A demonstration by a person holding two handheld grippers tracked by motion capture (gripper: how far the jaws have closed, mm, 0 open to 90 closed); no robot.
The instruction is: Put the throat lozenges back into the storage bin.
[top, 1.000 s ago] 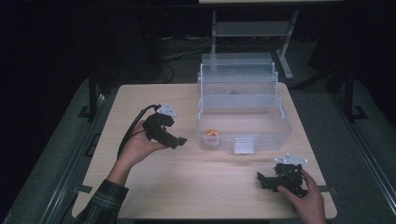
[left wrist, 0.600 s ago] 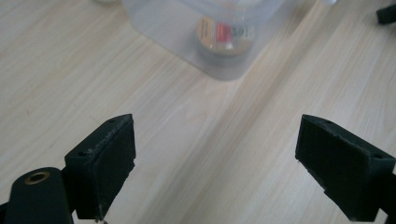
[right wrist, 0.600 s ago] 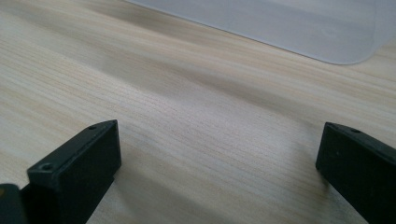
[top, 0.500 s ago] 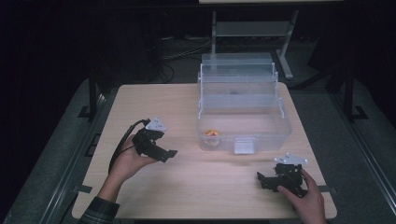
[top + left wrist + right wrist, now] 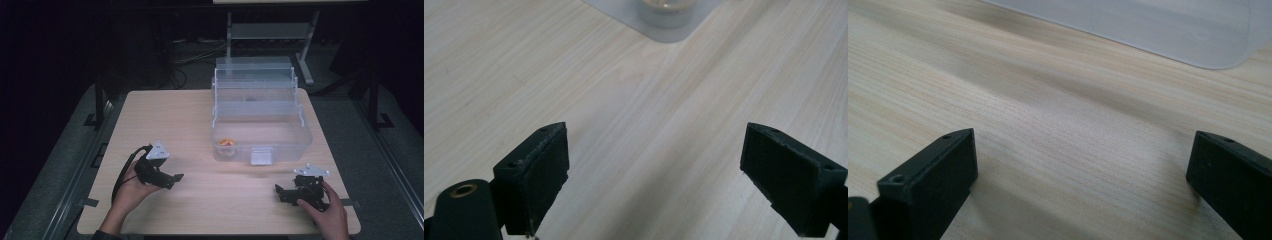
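the left gripper has pulled back from the clear plastic box and now sits low in the lower left of the high view, held in a hand just above the wooden table. a second ago it was up beside the box's front left corner. to me this means its reach to the box is over, and the small orange thing is in the box, at its front left. the right gripper has not moved; it rests at the lower right of the frame.

the left gripper view shows its two black jaws wide apart with nothing between them, and a small round pot at the top edge. the right gripper view shows its jaws wide apart too, over bare wood, with the box's pale edge at the top. the high view is too far off to show that.
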